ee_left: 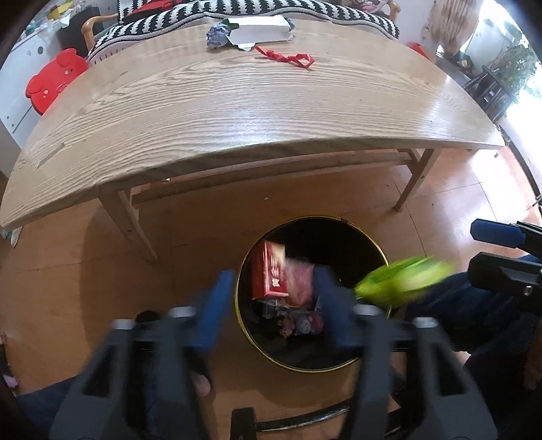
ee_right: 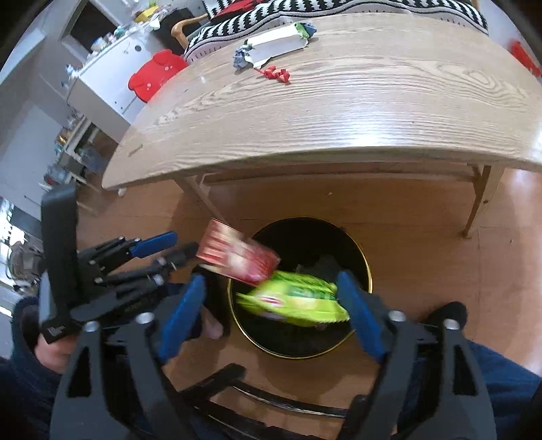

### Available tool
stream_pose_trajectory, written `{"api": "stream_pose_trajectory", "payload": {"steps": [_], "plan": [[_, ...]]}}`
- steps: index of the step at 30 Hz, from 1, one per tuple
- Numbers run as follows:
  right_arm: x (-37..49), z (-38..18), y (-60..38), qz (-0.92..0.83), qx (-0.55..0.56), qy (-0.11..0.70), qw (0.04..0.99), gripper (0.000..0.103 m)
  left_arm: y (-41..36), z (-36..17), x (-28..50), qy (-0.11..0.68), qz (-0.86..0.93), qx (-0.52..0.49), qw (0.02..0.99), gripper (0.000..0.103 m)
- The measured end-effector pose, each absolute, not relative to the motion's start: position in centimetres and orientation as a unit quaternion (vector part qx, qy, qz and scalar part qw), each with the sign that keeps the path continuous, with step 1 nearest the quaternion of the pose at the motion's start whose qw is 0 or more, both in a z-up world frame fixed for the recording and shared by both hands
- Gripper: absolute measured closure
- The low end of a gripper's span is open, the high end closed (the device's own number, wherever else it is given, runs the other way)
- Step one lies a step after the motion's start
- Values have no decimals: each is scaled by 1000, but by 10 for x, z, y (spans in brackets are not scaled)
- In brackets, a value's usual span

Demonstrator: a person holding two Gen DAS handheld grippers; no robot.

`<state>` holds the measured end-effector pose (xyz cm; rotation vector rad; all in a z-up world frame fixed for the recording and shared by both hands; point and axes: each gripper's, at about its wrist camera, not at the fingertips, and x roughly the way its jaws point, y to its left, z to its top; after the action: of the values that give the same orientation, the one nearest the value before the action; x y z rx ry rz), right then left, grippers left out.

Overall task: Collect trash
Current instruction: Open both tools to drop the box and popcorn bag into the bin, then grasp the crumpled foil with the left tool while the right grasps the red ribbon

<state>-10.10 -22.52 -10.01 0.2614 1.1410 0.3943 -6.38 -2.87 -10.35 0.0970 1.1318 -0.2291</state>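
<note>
A black trash bin with a gold rim (ee_left: 372, 247) (ee_right: 367, 270) stands on the floor in front of the table. My left gripper (ee_left: 274, 298) is open above it; a red box (ee_left: 271, 270) (ee_right: 237, 255) is blurred, free of the fingers, over the bin's left side. My right gripper (ee_right: 271, 304) is open above the bin; a green snack bag (ee_right: 298, 299) (ee_left: 403, 279) is blurred between the fingers, touching neither. On the table's far side lie a red ribbon (ee_left: 288, 58) (ee_right: 277, 73), a white paper wrapper (ee_left: 261, 28) (ee_right: 277, 42) and a crumpled blue-white wad (ee_left: 216, 34) (ee_right: 241, 56).
The wooden table (ee_left: 237, 111) (ee_right: 338, 101) has legs (ee_left: 132, 223) close to the bin. A black-and-white striped sofa (ee_left: 169, 20) is behind it. A red stool (ee_left: 54, 79) stands at the left. Wooden floor (ee_left: 84, 287) surrounds the bin.
</note>
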Motion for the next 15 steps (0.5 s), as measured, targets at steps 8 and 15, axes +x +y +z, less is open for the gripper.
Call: {"api": "stream_pose_trajectory", "payload": {"steps": [8,15], "plan": [[-101,-96,-223,185,113,529,821,18,-35,-100,-67,530,-118,60,838,30],[-101,-87,-219,178,89,513,835,18,-33,-85,-66,512,-123,56,848,25]]}}
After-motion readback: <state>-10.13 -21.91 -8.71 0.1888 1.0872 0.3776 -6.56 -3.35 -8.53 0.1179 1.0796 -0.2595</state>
